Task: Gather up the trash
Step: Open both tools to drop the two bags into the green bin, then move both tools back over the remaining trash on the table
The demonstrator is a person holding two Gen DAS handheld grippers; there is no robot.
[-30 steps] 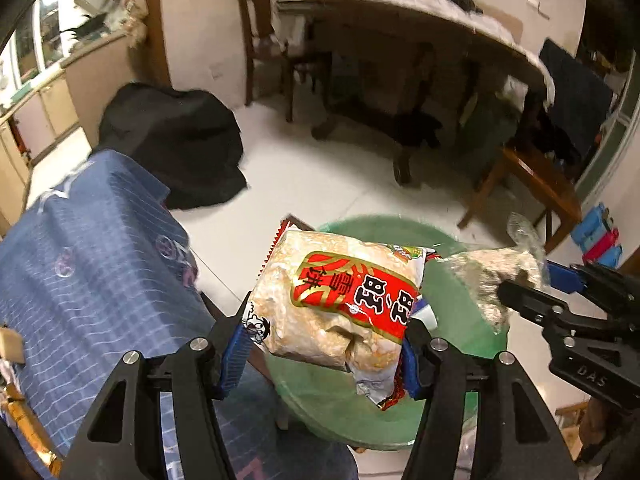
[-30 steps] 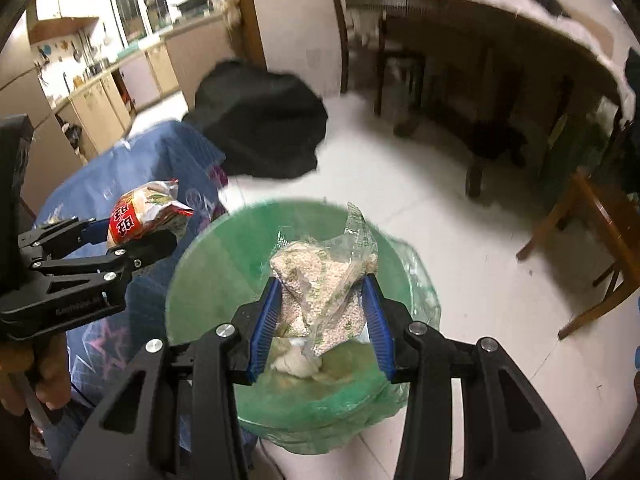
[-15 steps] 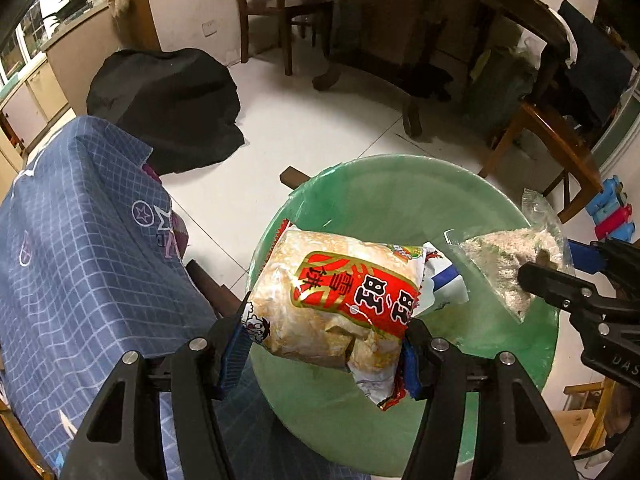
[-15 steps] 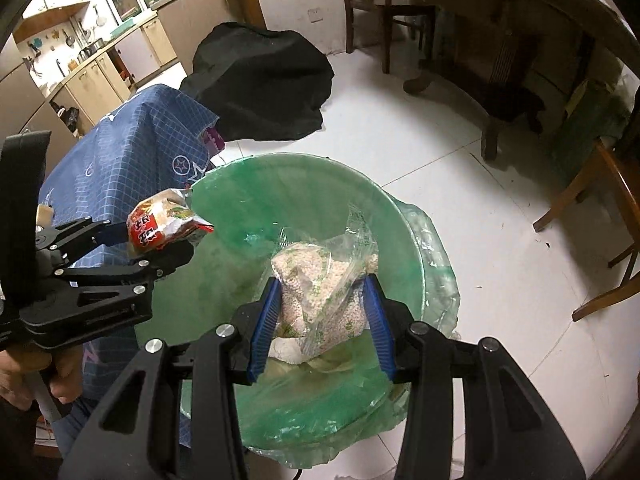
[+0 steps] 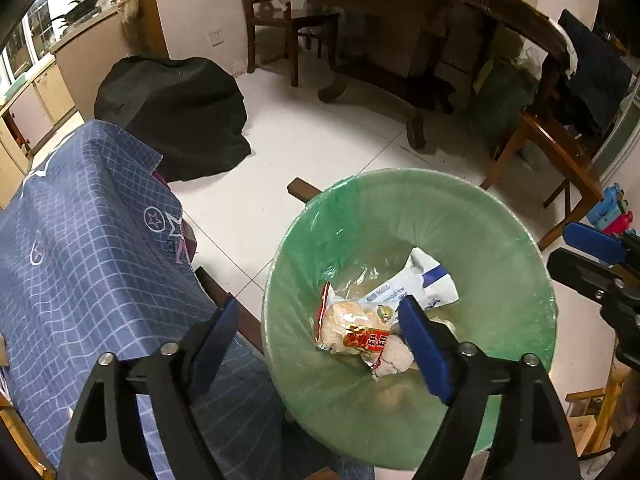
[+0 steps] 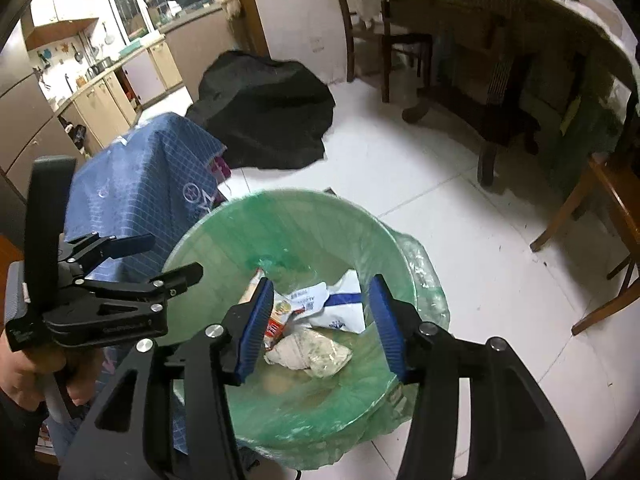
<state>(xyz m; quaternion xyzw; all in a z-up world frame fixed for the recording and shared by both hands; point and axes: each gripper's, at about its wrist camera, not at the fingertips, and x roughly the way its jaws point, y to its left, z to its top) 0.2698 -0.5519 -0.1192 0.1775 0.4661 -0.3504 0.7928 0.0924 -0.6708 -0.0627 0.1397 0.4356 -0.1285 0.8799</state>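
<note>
A round bin with a green liner stands on the floor below both grippers. Inside lie the red-labelled snack bag, a clear bag of crumbs and a white and blue wrapper. My left gripper is open and empty above the bin's left rim; it also shows in the right wrist view. My right gripper is open and empty above the bin; its fingers show at the right edge of the left wrist view.
A table with a blue checked cloth stands left of the bin. A black cover lies on the white tiled floor behind. A dark wooden table and wooden chairs stand at the back and right.
Both grippers have opened over the bin. The snack bag and the clear crumb bag have dropped from them into the bin.
</note>
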